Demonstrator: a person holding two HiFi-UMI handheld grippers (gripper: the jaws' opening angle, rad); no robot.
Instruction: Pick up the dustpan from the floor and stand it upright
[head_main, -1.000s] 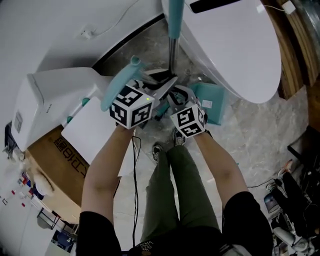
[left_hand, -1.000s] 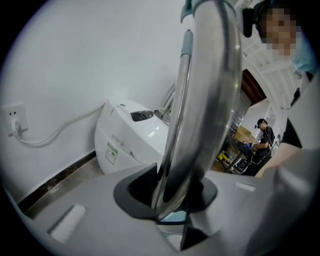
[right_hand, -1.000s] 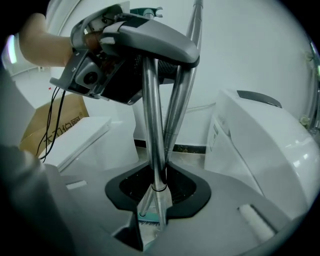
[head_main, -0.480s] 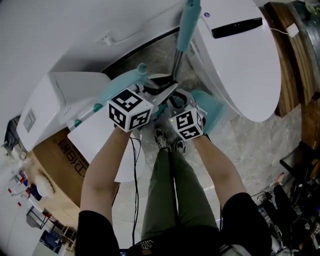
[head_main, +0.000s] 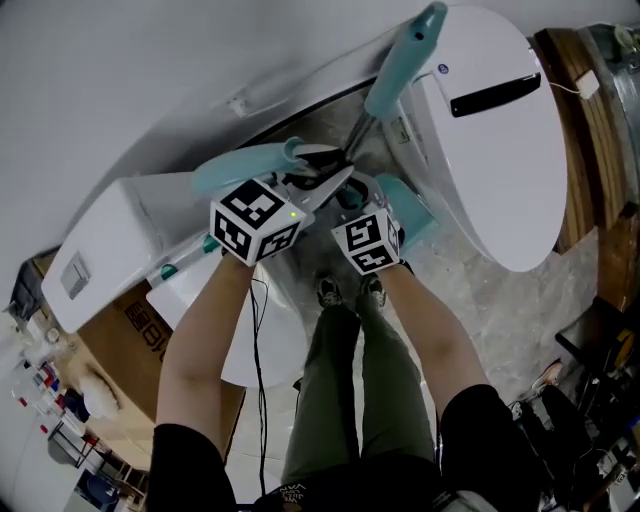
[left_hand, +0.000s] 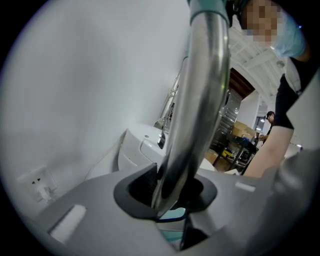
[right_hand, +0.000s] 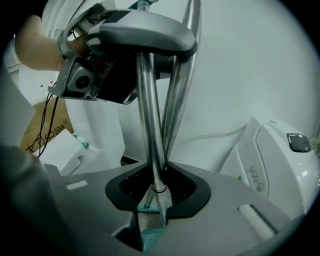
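Teal-handled pole (head_main: 403, 62) swung rightward, left gripper (left_hand: 170, 200) still clamped

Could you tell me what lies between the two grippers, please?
Two metal poles: the right gripper view shows them running from the right gripper up to the left gripper.

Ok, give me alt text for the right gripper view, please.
The right gripper is shut on a thin metal pole, with a thicker pole leaning close behind it. Higher up, the left gripper clamps the thicker pole; a white toilet stands at right.
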